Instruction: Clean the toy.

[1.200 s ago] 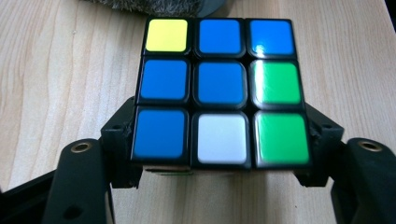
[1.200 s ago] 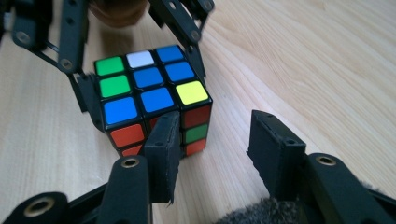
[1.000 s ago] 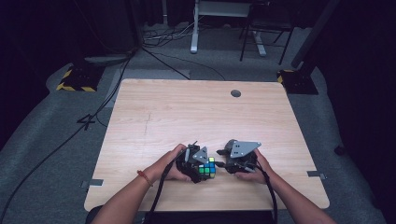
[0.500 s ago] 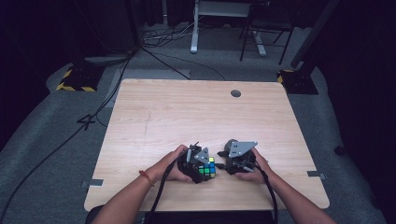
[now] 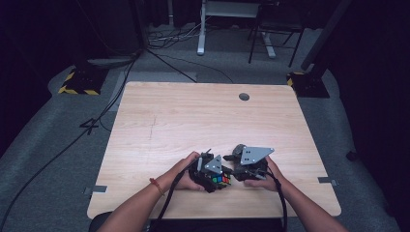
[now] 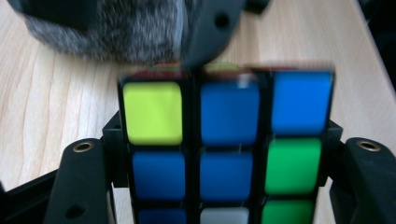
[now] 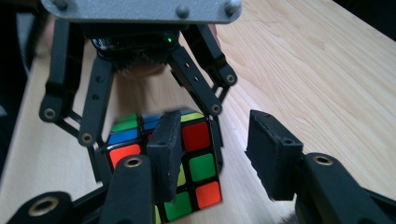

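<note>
Pale wood grain runs across the tabletop (image 5: 193, 116), where a person's two forearms enter from the bottom edge of the high view and meet low in the frame, just right of centre. The left tongs (image 5: 212, 173) are clamped on a cube (image 5: 218, 179), its coloured stickers showing red, green and blue beneath the grey plate. The right tongs (image 5: 241, 170) sit just beside it, at the cube's right.

In the left gripper view the cube (image 6: 224, 149) stands between the two black jaws, which press on its left and right sides. The face shown carries a yellow square at upper left, blue squares across the middle and top, green ones down the right column and a white one at the bottom edge. A grey furry pad and a black part of the other gripper hang over the cube at the top of the frame.

In the right gripper view the right tongs (image 7: 212, 154) stand apart, their jaws gripping nothing. One pad (image 7: 166, 154) lies in front of the cube (image 7: 198, 163); whether it touches cannot be told. The other pad (image 7: 271, 156) is clear over bare wood. Beyond, the left tongs' (image 7: 159, 140) linkage brackets the cube, at lower centre-left of the frame.
</note>
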